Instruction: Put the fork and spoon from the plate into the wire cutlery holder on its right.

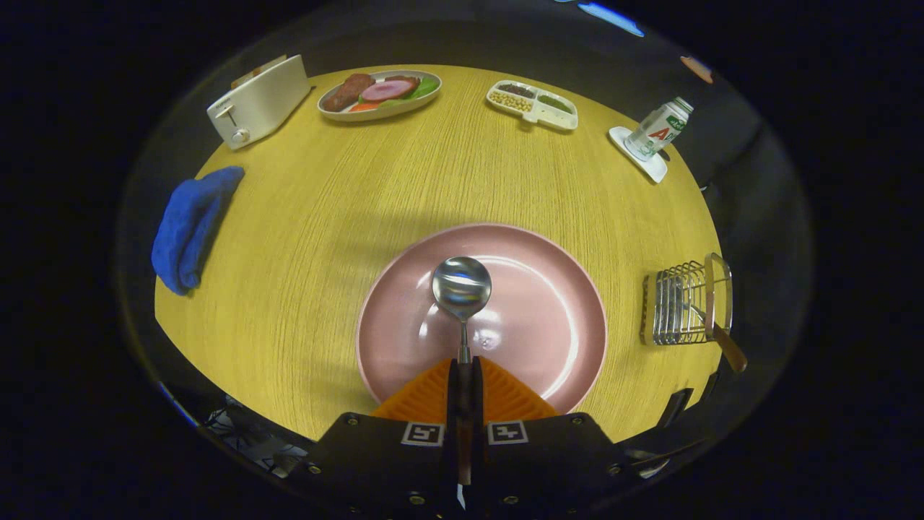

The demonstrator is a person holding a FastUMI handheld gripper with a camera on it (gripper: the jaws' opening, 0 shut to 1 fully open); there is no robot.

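My gripper is shut on the handle of a shiny metal spoon, whose bowl sticks out ahead of the fingers above the pink plate. The plate itself lies bare on the yellow wooden table. To the plate's right stands the wire cutlery holder near the table's edge. A utensil with a brown wooden handle leans out of the holder, its head hidden inside the wires, so I cannot tell whether it is the fork.
A blue cloth lies at the table's left edge. At the far side stand a white toaster, an oval dish of food, a divided tray and a bottle on a white coaster.
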